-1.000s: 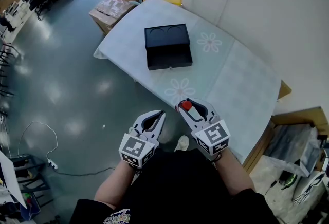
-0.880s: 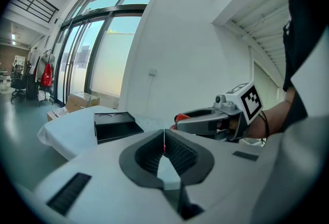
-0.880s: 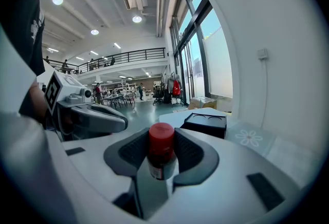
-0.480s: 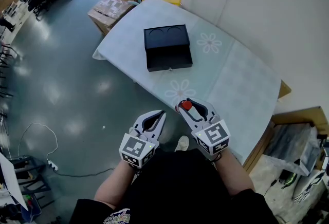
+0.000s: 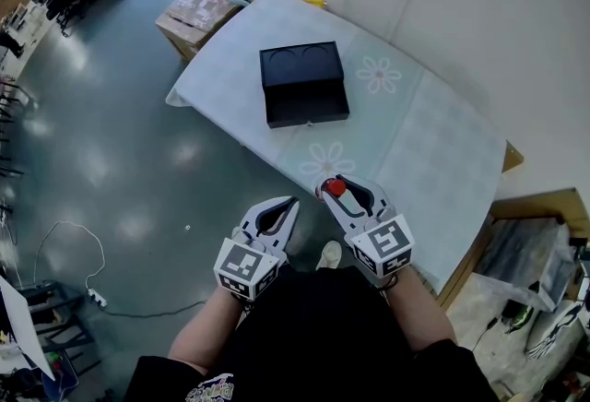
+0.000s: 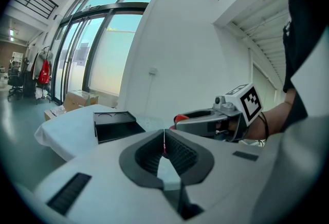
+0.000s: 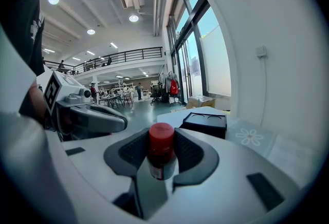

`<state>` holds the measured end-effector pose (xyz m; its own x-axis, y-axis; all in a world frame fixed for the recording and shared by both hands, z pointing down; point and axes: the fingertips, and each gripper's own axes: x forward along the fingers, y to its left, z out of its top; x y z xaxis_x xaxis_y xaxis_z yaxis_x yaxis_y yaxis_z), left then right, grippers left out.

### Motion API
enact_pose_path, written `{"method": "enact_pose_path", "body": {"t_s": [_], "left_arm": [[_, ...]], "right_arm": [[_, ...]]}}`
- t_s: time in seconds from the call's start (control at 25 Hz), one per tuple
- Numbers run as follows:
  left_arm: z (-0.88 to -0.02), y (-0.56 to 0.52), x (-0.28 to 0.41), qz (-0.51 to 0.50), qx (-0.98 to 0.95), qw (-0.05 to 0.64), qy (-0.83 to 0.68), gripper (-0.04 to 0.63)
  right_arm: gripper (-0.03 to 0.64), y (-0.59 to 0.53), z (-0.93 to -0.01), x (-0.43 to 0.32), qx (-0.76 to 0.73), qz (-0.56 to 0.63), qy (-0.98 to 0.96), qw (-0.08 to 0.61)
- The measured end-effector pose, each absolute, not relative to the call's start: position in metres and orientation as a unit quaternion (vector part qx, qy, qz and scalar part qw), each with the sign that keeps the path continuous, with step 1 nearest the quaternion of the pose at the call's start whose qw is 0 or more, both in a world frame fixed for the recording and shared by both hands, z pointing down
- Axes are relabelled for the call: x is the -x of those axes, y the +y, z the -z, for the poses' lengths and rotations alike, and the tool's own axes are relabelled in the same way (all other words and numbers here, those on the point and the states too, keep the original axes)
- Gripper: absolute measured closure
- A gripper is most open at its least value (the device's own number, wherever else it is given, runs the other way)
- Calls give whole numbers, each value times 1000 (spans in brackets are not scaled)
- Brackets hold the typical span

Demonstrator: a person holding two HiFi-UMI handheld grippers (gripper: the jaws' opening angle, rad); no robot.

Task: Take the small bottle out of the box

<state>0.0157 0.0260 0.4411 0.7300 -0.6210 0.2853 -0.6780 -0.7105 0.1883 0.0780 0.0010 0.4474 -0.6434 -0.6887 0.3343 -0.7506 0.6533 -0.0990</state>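
We judge the task nearly done: our right tongs (image 5: 326, 190) clamp the small bottle (image 7: 161, 149) near us, well apart from the box (image 5: 304, 82) on the far tabletop (image 5: 433, 151); our left tongs (image 5: 289, 205) are closed, empty.

Head view: high above, facing steeply down. Left tool (image 5: 289, 203) and right tool (image 5: 324, 189) near, at bottom; black box (image 5: 304, 82) on tabletop (image 5: 433, 142) farther ahead.
Left tool view: low, along its own jaws, facing the window wall (image 6: 103, 48); right tool close at right.
Right tool view: low, along its own jaws, facing the hall (image 7: 118, 89); left tool close at left.
Shared by all three: black box, tabletop.
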Motion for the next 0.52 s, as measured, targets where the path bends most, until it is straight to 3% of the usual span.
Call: {"method": "enact_pose_path", "body": {"t_s": [0.52], "left_arm": [[-442, 17, -10, -102, -923, 144, -343, 566]], "right_arm": [[453, -5, -451, -72, -409, -117, -895, 138]]}}
